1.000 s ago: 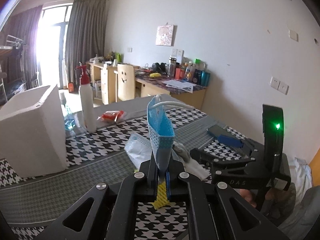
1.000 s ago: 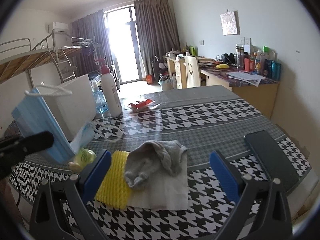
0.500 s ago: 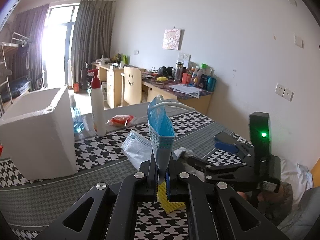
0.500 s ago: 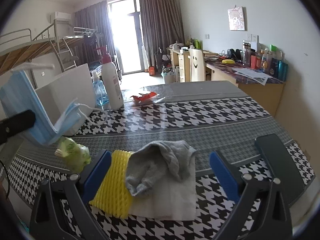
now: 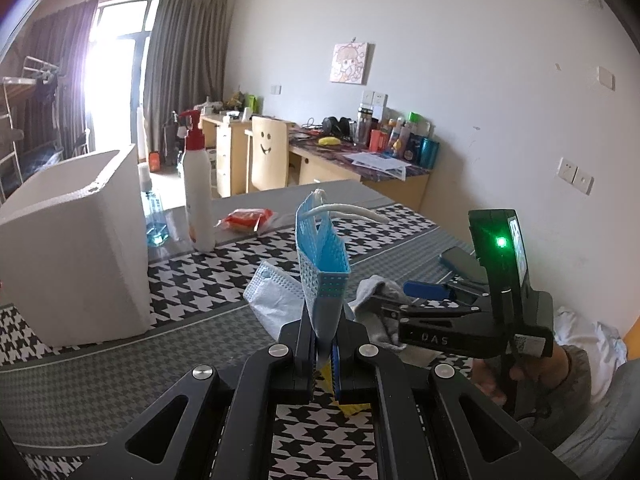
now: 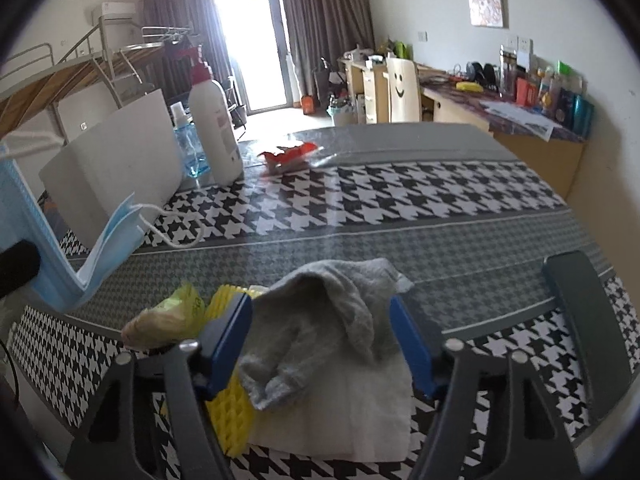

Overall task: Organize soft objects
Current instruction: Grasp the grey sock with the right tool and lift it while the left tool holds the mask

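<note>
My left gripper [image 5: 323, 354] is shut on a blue face mask [image 5: 320, 268] and holds it upright above the table; the mask also shows at the left of the right wrist view [image 6: 44, 236]. My right gripper [image 6: 322, 342] is open, its blue pads on either side of a grey sock [image 6: 320, 320]. The sock lies on a white tissue [image 6: 360, 424] beside a yellow foam net [image 6: 230, 420]. A crumpled yellow-green bag [image 6: 168, 320] lies to the left. The right gripper also shows in the left wrist view [image 5: 424, 296].
A white foam box [image 5: 76, 248] stands at the left of the houndstooth table [image 6: 440, 200]. A white pump bottle [image 5: 198, 196], a blue bottle [image 6: 188, 148] and a red packet [image 5: 246, 218] stand behind. A dark phone [image 6: 580, 320] lies at the right edge.
My right gripper has moved down and forward around the grey sock and its jaws have narrowed. My left gripper has carried the mask a little higher and toward the white box.
</note>
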A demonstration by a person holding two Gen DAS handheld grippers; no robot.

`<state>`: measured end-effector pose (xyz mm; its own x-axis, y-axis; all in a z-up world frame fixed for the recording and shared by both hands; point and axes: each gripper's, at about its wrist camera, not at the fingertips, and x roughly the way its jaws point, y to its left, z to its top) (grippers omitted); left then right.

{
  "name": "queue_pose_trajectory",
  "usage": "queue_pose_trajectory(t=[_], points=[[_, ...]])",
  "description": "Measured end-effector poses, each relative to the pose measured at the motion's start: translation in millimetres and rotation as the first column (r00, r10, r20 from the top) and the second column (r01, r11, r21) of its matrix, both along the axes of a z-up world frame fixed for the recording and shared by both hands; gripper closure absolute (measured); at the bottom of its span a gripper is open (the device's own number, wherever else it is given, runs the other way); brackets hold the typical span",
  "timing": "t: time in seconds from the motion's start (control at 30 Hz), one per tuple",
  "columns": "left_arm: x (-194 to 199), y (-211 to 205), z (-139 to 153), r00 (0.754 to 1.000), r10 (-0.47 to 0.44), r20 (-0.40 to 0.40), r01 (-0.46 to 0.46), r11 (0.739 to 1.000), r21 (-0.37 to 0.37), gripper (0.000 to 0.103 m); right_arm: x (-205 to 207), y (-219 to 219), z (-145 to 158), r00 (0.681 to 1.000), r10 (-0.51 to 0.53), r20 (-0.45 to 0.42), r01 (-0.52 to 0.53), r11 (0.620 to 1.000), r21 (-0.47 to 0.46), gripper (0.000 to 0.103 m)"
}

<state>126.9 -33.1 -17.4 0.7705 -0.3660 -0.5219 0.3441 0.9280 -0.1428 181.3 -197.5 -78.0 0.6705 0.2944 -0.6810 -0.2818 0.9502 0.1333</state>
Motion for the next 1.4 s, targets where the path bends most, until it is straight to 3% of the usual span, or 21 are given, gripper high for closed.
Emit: queue_pose_trajectory(t=[0.1, 0.23, 0.5, 0.87, 1.4], points=[[3.3, 2.3, -3.5, 1.0, 0.007, -0.01, -0.007, 1.0, 0.003, 0.097, 4.3, 1.2, -4.1, 1.0, 0.001, -0.02, -0.002, 1.0, -0.005, 0.044], [6.1, 4.2, -6.9, 1.0, 0.012, -0.021, -0.012, 1.0, 0.001, 0.097, 7.4, 3.1, -9.1, 0.999, -0.006, -0.042, 0.006, 1.0, -0.016, 0.065], [10.1, 8.2, -12.1, 0.999, 0.023, -0.033, -0.023, 1.0, -0.002, 0.097, 5.2, 0.1, -7.3, 0.999, -0.025, -0.033, 0.024, 1.0, -0.012, 0.09], [4.9, 18.2, -9.1, 0.999, 0.048, -0.015, -0.048, 0.999, -0.004, 0.097, -9.6, -4.1, 15.1, 0.997, -0.033, 0.069, 0.035, 0.999, -0.02, 0.097], [-10.7, 25.8, 1.6, 0.996, 0.077, 0.036, -0.077, 0.997, 0.0, 0.097, -27.4, -0.6, 48.4, 0.988, -0.011, 0.153, 0.009, 1.0, 0.015, 0.096]])
